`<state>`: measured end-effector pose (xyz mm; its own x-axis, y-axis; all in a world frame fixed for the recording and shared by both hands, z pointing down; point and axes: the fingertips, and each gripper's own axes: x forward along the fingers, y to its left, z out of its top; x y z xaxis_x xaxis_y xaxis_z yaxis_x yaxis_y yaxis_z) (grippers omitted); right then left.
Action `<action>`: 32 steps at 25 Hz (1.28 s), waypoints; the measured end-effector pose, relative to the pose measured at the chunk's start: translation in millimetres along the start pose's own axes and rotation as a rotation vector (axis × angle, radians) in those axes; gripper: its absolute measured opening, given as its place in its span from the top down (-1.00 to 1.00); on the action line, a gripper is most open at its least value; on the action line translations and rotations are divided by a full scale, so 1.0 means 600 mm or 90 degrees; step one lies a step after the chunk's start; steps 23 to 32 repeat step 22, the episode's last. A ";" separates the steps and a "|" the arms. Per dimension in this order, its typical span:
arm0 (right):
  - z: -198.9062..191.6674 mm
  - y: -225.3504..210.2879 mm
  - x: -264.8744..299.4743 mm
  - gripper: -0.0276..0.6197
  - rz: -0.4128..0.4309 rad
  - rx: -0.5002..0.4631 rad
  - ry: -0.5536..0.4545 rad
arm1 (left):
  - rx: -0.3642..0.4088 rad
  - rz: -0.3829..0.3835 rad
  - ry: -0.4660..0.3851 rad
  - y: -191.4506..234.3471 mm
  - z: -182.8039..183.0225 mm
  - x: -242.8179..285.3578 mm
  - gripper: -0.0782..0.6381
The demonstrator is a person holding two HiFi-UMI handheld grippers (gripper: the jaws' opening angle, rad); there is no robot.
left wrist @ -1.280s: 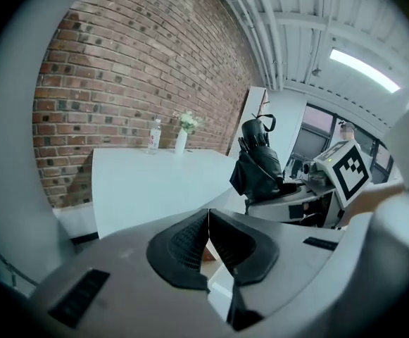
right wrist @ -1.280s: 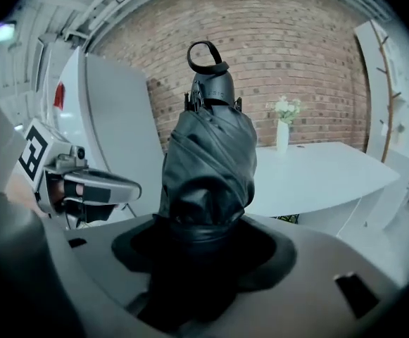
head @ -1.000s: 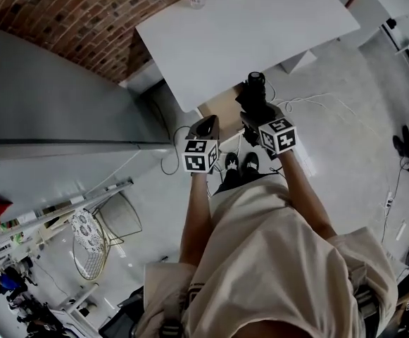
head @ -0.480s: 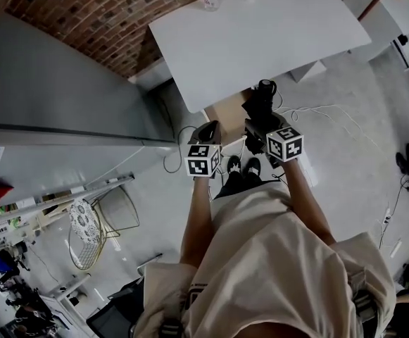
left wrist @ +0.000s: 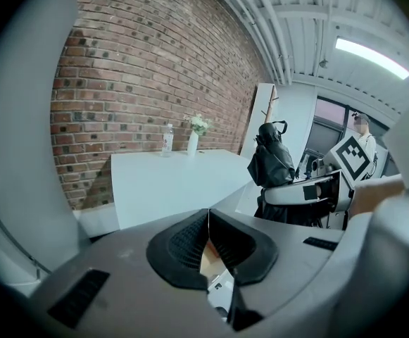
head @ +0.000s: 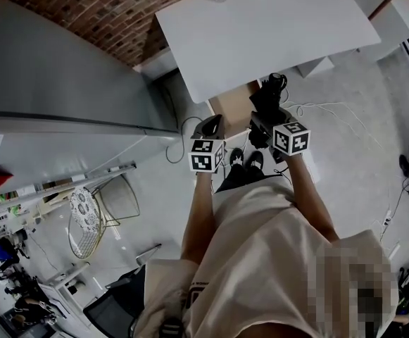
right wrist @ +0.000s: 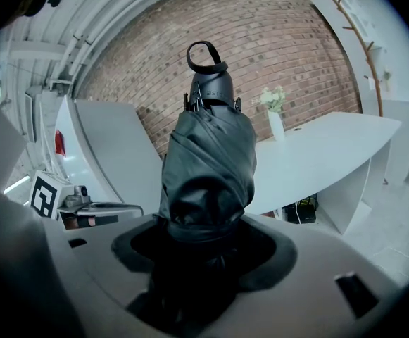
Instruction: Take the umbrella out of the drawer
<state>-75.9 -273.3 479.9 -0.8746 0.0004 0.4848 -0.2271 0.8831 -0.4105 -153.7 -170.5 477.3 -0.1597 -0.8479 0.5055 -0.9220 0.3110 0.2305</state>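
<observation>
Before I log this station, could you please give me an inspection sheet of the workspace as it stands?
Surface: white table against the brick wall.
Job's things: folded black umbrella, held in the air in front of the table; brown unit under the table edge, cannot tell whether it is the drawer.
Clutter: bottle and vase of flowers at the table's far edge.
Grippers: right gripper shut on the umbrella; left gripper shut, with nothing between its jaws.
Cables: white cables loose on the floor.
Surroundings: wire chair on the person's left.
</observation>
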 end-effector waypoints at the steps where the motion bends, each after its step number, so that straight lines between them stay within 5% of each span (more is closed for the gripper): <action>1: -0.002 0.000 0.001 -0.10 0.002 0.006 0.001 | 0.002 0.002 0.000 0.001 0.000 -0.002 0.75; 13: 0.003 0.012 0.010 -0.10 0.043 0.129 -0.042 | 0.021 0.011 0.003 0.009 0.000 -0.010 0.75; 32: 0.004 0.014 0.009 -0.10 0.032 0.124 -0.043 | 0.024 0.007 0.002 0.010 0.003 -0.013 0.75</action>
